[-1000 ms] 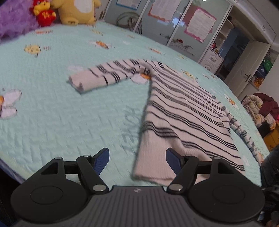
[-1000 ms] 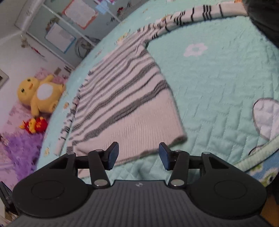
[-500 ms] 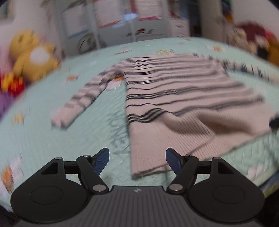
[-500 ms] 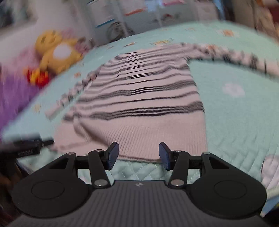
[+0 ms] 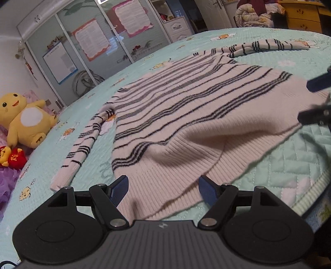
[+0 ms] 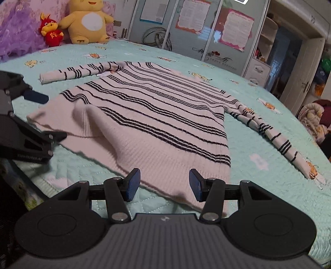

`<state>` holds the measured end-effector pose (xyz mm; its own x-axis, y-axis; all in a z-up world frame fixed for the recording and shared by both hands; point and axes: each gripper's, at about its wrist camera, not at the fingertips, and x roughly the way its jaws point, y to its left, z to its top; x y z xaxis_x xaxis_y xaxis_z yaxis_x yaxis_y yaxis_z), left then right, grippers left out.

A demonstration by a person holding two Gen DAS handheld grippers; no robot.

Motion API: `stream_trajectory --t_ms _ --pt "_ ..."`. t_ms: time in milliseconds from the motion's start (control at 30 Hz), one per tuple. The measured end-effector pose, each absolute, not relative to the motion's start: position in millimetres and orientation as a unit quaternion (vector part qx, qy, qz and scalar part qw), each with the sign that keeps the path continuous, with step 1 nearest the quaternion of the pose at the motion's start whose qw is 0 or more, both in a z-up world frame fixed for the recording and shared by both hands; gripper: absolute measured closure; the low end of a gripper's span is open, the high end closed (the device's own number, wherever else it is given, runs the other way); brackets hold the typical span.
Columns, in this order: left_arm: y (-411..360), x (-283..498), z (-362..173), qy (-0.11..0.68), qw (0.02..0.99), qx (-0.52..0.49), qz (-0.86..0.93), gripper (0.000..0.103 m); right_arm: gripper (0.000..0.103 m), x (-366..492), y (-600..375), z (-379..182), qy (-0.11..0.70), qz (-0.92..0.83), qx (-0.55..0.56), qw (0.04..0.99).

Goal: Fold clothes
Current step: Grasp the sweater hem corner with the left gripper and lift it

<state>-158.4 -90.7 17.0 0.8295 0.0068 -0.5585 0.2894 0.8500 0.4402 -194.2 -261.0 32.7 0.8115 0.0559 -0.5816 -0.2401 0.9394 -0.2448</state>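
A cream sweater with dark stripes [image 5: 186,115] [image 6: 149,115] lies flat on the mint quilted bedspread [image 5: 289,165] [image 6: 258,115], both sleeves spread outward. Its ribbed hem faces me, with a raised ruck near the middle. My left gripper [image 5: 163,186] hovers over the hem's left corner. Its jaws are opening, the cloth lies under the gap and the pads do not press on it. My right gripper [image 6: 164,182] stands open over the hem's right corner, likewise not pinching. Each gripper shows at the edge of the other's view: the right gripper [image 5: 314,99], the left gripper [image 6: 47,117].
A yellow plush toy [image 6: 86,20] [image 5: 26,120], a small red plush [image 6: 51,33] and a purple fluffy cushion [image 6: 18,31] sit at the head of the bed. Wardrobe doors with posters [image 6: 196,18] stand behind. The bed's near edge runs just below the hem.
Both views have rolled to level and closed in on the hem. Each gripper now sits over a hem corner. The hem has rucked up in the middle.
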Motion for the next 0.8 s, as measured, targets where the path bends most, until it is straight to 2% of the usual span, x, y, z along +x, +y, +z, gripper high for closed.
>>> stream_trajectory --t_ms 300,633,800 --pt "-108.1 -169.6 2.5 0.243 0.892 0.372 -0.088 0.023 0.046 -197.1 -246.8 23.5 0.289 0.086 -0.198 0.933" --pt "-116.0 -166.5 -0.4 0.239 0.854 0.453 -0.094 0.023 0.045 -200.1 -241.6 22.2 0.279 0.081 -0.236 0.927" --pt "-119.2 -175.8 -8.8 0.222 0.844 0.480 -0.091 0.029 0.042 -199.4 -242.2 23.1 0.282 0.084 -0.231 0.927"
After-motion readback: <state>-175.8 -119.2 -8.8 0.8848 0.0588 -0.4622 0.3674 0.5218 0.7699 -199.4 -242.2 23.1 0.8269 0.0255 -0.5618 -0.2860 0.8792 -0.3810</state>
